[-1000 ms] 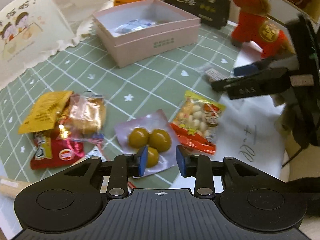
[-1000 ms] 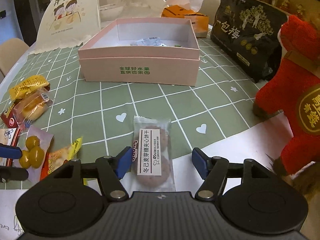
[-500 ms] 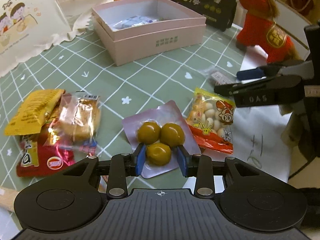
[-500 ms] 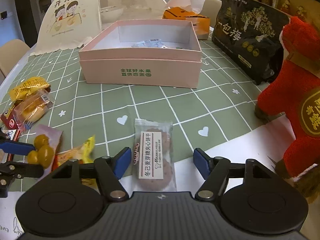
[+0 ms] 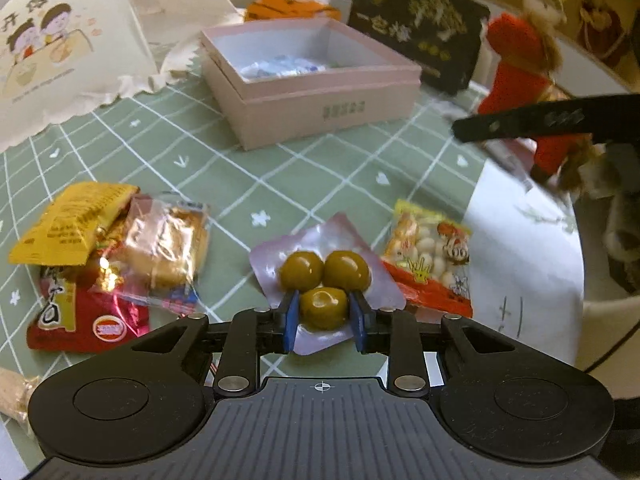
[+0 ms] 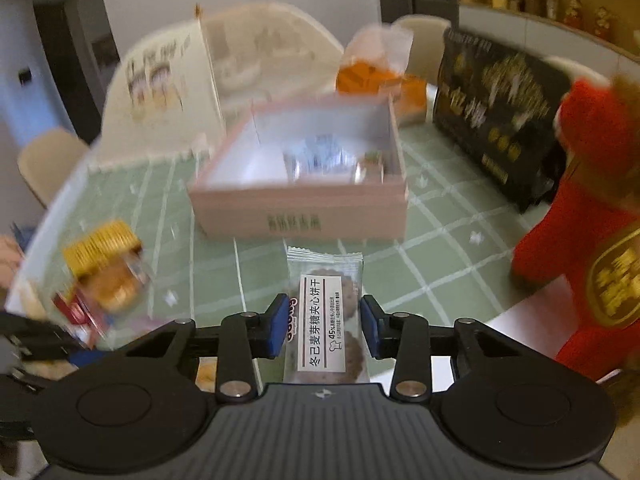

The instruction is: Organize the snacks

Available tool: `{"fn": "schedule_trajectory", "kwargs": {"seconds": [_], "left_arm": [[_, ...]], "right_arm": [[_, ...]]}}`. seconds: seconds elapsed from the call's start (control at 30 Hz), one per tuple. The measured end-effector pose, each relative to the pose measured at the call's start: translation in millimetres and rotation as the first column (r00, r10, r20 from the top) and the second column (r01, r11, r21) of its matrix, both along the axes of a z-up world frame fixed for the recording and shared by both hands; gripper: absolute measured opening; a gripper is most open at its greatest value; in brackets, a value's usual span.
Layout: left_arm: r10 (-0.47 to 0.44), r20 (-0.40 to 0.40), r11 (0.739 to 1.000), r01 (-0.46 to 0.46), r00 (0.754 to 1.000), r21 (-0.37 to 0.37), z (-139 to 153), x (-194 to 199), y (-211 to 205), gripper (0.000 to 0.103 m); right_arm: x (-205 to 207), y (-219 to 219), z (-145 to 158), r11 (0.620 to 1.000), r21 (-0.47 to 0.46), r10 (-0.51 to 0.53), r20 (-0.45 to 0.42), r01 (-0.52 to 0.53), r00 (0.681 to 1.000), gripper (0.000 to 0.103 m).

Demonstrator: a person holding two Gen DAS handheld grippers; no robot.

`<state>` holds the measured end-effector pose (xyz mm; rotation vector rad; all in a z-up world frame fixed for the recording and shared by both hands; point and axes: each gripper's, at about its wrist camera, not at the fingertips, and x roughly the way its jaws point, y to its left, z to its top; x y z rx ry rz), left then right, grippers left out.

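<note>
A: Where do things stand with the two snack packets?

B: The right claw (image 6: 324, 326) has just been closing, and its blue pads now press both long edges of the biscuit packet (image 6: 323, 320), at the lower middle of the right wrist view. The background is smeared while the packet stays sharp, so I judge it is being carried off the surface.

A: And the left?

B: The left claw (image 5: 324, 314) has also just been narrowing. Its pads sit tight on either side of the nearest of three green fruits in the clear fruit pouch (image 5: 326, 276), lower centre of its view; the pouch looks to be lying on the green cloth.

A: So how to do this well?

B: Head for the pink box (image 6: 298, 184), upper middle of the right view, and release over the bare white floor left of the wrappers inside. Keep the biscuit grip gentle; it could crack. The fruit is round and slick, so lift slowly.
</note>
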<state>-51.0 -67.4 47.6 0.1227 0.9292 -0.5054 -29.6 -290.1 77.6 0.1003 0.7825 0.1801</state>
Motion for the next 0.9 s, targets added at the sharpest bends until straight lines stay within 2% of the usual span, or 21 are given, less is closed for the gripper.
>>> {"fn": "schedule_trajectory", "kwargs": {"seconds": [0.17, 0.3, 0.37, 0.47, 0.53, 0.6, 0.63, 0.67, 0.77, 0.83, 0.9], "left_arm": [[0.006, 0.105, 0.999, -0.002, 0.994, -0.035, 30.7, 7.2, 1.1, 0.031], [0.02, 0.201, 0.996, -0.001, 0.979, -0.093, 64.7, 27.2, -1.8, 0.031], [0.021, 0.259, 0.994, 0.009, 0.966, -0.113, 82.8, 42.0, -6.8, 0.031], [0.018, 0.302, 0.991, 0.023, 0.953, -0.133, 100.6, 79.3, -21.4, 0.031], [0.023, 0.263, 0.985, 0.024, 0.965, -0.174, 101.1, 116.9, -31.0, 0.031], [0.037, 0.11, 0.969, -0.009, 0.993, -0.248, 87.7, 159.3, -31.4, 0.031], [0.067, 0.031, 0.957, -0.056, 0.997, -0.285, 78.8, 174.2, -27.7, 0.028], [0.109, -0.006, 0.947, -0.105, 0.994, -0.305, 72.4, 179.4, -22.7, 0.028], [0.199, 0.012, 0.933, -0.185, 0.98, -0.309, 65.4, 166.0, -8.5, 0.028], [0.226, -0.038, 0.918, -0.225, 0.974, -0.327, 61.5, 151.1, 2.6, 0.028], [0.213, -0.073, 0.904, -0.225, 0.974, -0.363, 58.9, 134.2, 12.7, 0.028]], "right_arm": [[-6.8, -10.7, 33.2, 0.999, 0.034, -0.019, 0.075, 0.017, 0.997, 0.038], [-9.0, -12.1, 46.8, 0.999, 0.043, -0.025, 0.106, 0.021, 0.994, 0.038], [-9.7, -11.4, 50.0, 0.999, 0.044, -0.025, 0.111, 0.02, 0.994, 0.038], [-6.5, -7.7, 51.0, 0.999, 0.033, -0.026, 0.104, 0.023, 0.994, 0.038], [-0.9, -6.4, 52.0, 0.999, 0.026, -0.027, 0.095, 0.025, 0.995, 0.038], [3.8, -5.2, 54.1, 0.999, 0.024, -0.029, 0.086, 0.027, 0.996, 0.038], [6.1, -4.6, 55.7, 0.999, 0.021, -0.031, 0.083, 0.029, 0.996, 0.038], [7.0, -4.2, 58.3, 0.999, 0.017, -0.032, 0.086, 0.031, 0.996, 0.038], [11.3, -6.3, 65.6, 0.999, 0.008, -0.037, 0.102, 0.036, 0.994, 0.038], [21.8, -8.2, 69.1, 0.999, 0.021, -0.037, 0.096, 0.035, 0.995, 0.038], [38.5, -9.2, 75.9, 0.998, 0.061, -0.03, 0.09, 0.024, 0.996, 0.038]]}}
